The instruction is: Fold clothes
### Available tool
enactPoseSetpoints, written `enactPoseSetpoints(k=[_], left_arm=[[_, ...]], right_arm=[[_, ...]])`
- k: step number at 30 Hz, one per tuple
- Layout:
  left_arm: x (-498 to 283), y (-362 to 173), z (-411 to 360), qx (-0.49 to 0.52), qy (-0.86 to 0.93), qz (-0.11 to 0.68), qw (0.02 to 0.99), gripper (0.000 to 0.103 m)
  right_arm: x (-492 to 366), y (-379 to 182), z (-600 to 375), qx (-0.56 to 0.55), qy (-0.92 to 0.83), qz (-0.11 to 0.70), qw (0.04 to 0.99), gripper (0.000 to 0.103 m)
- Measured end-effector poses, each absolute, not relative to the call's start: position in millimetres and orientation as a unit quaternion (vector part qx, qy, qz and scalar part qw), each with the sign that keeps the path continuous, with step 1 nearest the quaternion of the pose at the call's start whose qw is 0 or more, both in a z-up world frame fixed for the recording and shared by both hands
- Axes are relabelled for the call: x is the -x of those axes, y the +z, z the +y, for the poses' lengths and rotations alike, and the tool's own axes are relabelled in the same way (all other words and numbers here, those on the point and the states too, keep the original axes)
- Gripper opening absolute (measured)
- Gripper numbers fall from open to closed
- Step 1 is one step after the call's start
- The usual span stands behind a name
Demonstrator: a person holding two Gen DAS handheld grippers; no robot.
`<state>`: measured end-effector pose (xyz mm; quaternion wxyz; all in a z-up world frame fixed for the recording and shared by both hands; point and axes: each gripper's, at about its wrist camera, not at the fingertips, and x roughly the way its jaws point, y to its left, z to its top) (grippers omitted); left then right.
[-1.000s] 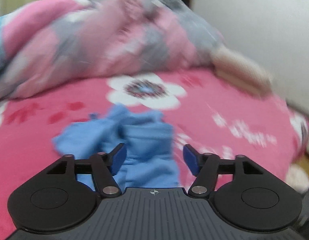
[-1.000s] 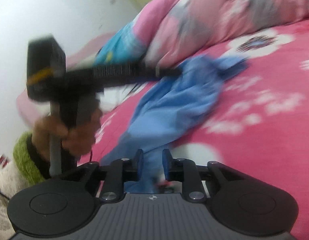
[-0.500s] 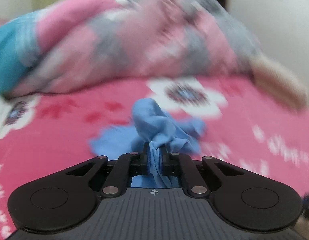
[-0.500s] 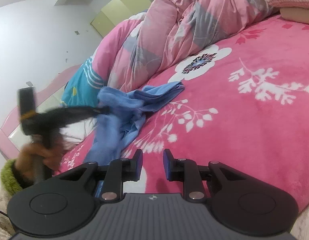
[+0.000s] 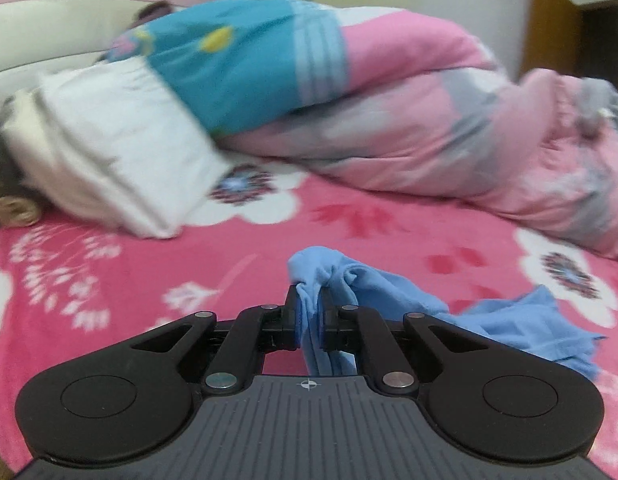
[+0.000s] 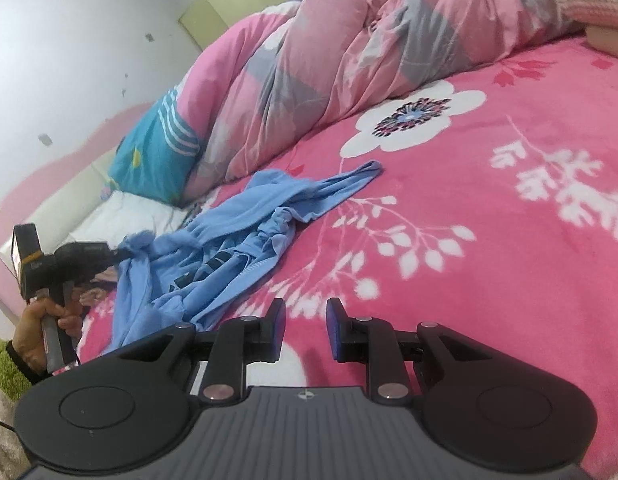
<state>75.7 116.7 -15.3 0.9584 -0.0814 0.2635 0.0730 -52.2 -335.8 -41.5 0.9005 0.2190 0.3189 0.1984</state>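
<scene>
Left wrist view: the left claw (image 5: 311,322) is grasping the blue garment (image 5: 349,276). The right claw (image 6: 305,326) is hovering released, holding nothing, over the pink bed (image 6: 509,260).

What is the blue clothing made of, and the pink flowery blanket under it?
The crumpled light-blue garment looks like thin, soft knit fabric, matte; it bunches into fine folds. The pink floral bed cover looks like plush fleece, slightly fuzzy and smooth-lying, though that's a guess.

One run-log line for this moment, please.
left gripper: shut on blue garment | right gripper: open, empty, above pink bedspread | garment: crumpled, unfolded
</scene>
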Motion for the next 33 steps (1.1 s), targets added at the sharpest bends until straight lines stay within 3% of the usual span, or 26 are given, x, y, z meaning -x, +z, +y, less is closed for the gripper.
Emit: enactPoseSetpoints(k=[8, 14, 16, 18, 22, 25, 27, 33], left_arm=[[-67.2, -15.9, 176.4, 0.099, 0.187, 0.236, 0.949, 0.006], [-71.7, -23.2, 210.4, 0.126, 0.209, 0.281, 0.928, 0.01], [-67.0, -21.8, 215.1, 0.13, 0.219, 0.281, 0.925, 0.019], [-58.4, -16.1, 216.7, 0.135, 0.229, 0.265, 0.927, 0.037], [-50.2, 0.2, 205.0, 0.124, 0.213, 0.23, 0.942, 0.054], [-62.0, 8.3, 170.0, 0.073, 0.119, 0.251, 0.958, 0.079], [-76.2, 8.4, 139.4, 0.046, 0.041, 0.281, 0.958, 0.101], [-131.6, -20.3, 52.4, -0.027, -0.07, 0.328, 0.942, 0.1]], right_arm=[[10.6, -35.8, -295.4, -0.19, 0.209, 0.331, 0.9, 0.024], [-5.9, -39.4, -271.3, -0.197, 0.224, 0.337, 0.893, 0.024], [-6.6, -41.9, -268.7, -0.199, 0.226, 0.34, 0.891, 0.024], [-6.4, -44.0, -268.9, -0.2, 0.224, 0.343, 0.89, 0.024], [-8.3, -47.2, -279.8, -0.215, 0.215, 0.351, 0.886, 0.024], [-11.3, -49.7, -289.9, -0.234, 0.208, 0.358, 0.88, 0.027], [-13.2, -51.1, -295.1, -0.244, 0.2, 0.361, 0.877, 0.032], [-6.1, -54.3, -299.5, -0.256, 0.198, 0.36, 0.875, 0.034]])
